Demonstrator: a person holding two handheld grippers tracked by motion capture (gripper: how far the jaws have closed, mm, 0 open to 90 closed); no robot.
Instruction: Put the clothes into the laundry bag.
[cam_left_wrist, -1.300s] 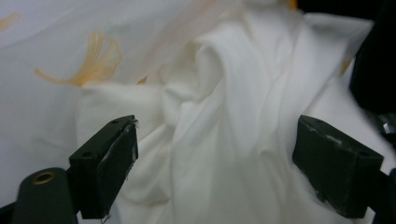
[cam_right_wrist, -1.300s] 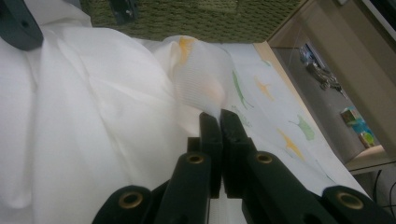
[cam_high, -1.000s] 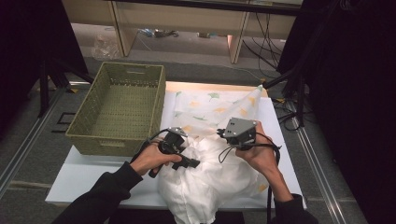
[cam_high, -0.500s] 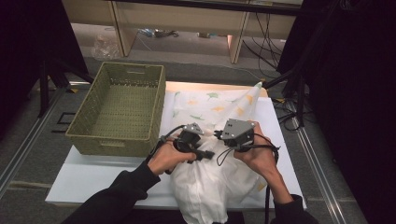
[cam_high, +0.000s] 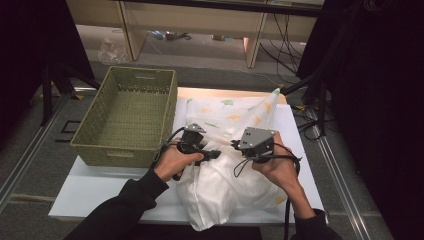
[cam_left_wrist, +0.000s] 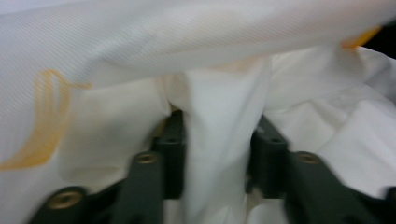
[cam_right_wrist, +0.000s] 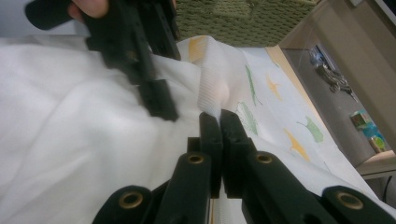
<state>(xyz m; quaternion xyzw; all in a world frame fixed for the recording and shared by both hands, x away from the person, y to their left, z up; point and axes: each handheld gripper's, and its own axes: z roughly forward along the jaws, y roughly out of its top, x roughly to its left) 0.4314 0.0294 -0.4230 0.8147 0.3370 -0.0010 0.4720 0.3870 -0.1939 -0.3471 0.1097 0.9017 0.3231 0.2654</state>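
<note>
A: The sheet (cam_high: 220, 175) at lower centre of the high view is thin white woven cloth, matt, with a fine ribbed weave and printed orange and green figures.

B: And the left tool (cam_left_wrist: 217, 154)?

A: Matt black plastic jaws, brass-looking rivets at the bottom of the frame. The right tool (cam_right_wrist: 218, 122) is the same, and in the high view it carries a dull grey plate that looks like metal.

B: The basket (cam_high: 95, 135) at left?

A: Olive-green woven wicker, rough and matt. The table (cam_high: 100, 185) is smooth, white, slightly satin.
</note>
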